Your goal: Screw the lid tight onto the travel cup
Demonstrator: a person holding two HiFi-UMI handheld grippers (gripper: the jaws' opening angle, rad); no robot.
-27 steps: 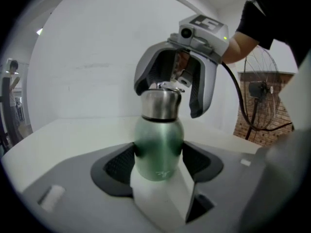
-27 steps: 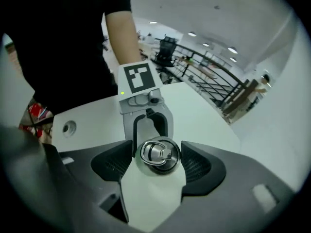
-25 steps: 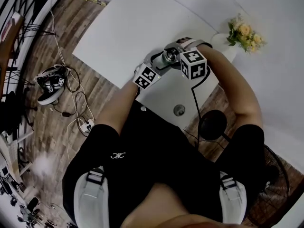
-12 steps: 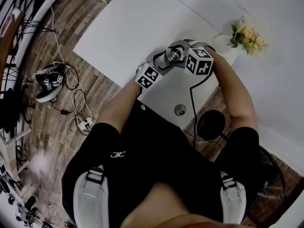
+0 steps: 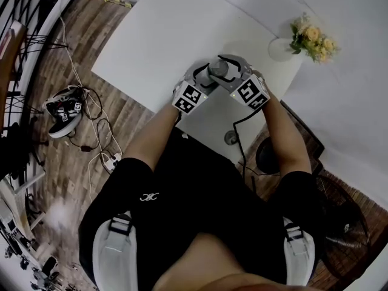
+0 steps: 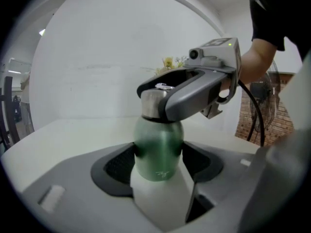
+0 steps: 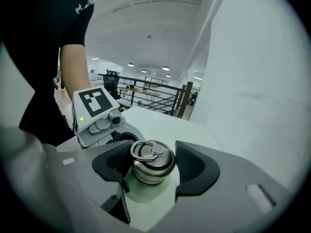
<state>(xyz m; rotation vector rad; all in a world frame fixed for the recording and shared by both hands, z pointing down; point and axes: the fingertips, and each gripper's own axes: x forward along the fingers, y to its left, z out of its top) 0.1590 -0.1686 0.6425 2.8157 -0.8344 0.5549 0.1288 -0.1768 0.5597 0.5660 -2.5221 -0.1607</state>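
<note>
Green metal travel cup (image 6: 158, 147) stands upright between the jaws of the left gripper (image 5: 203, 79), dark pads clamped on either side of its body, over the near part of the white counter (image 5: 151, 35). Cannot tell whether its base rests on the counter. Round steel lid with a wire ring on top (image 7: 151, 161) sits on the cup's mouth. The right gripper (image 7: 151, 168) comes in from the opposite side, jaws closed on the lid, pads against its flanks. Step in hand, as I judge it: turning the lid down on its thread. To do it well, the left grip should hold hard and keep still, since nothing else stops the body spinning along. The right gripper should roll about the cup's own axis, square on the lid, so the thread does not cross. Polished steel looks slippery, so squeeze before twisting. When the wrist runs out, let go, roll back and take hold again. Tight is when the lid refuses any further turn. Against a second ago: the right gripper's marker cube (image 5: 250, 93) has swung from beside the lid down toward the person and shows another face, with the forearm drawn in closer. The left gripper is in the same spot, and the cup is in the same place between the two.
</note>
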